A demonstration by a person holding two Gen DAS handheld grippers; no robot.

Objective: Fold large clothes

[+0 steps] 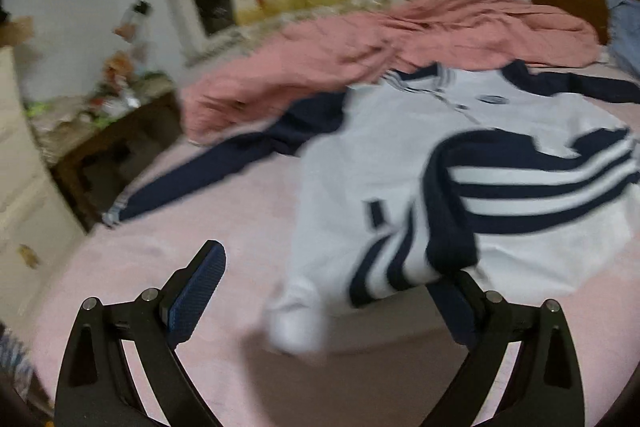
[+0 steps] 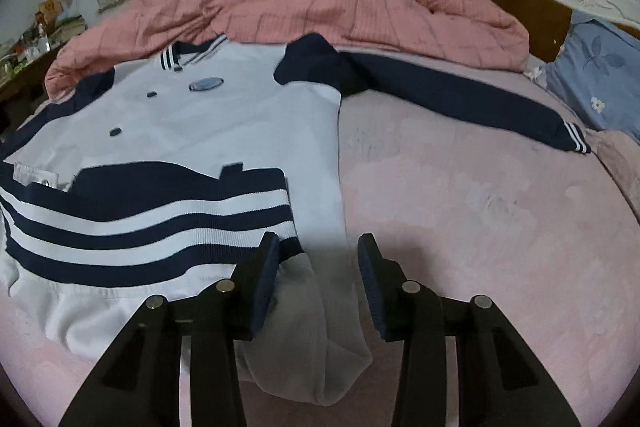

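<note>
A white jacket point(image 1: 404, 131) with navy sleeves and a navy-and-white striped hem lies face up on the pink bed sheet point(image 1: 192, 227). Its hem point(image 1: 520, 187) is folded up over the body. My left gripper point(image 1: 336, 279) is open above the jacket's lower left corner; its right finger sits under the striped fold. In the right wrist view the jacket point(image 2: 224, 115) fills the left half, with one navy sleeve point(image 2: 460, 99) stretched out to the right. My right gripper point(image 2: 318, 259) is open, its fingers either side of the jacket's lower right edge.
A crumpled salmon-pink quilt point(image 2: 320, 3) lies behind the jacket. A blue pillow point(image 2: 592, 67) and a wooden headboard are at the right. A cluttered wooden side table point(image 1: 108, 131) and a cream cabinet point(image 1: 24, 195) stand left of the bed.
</note>
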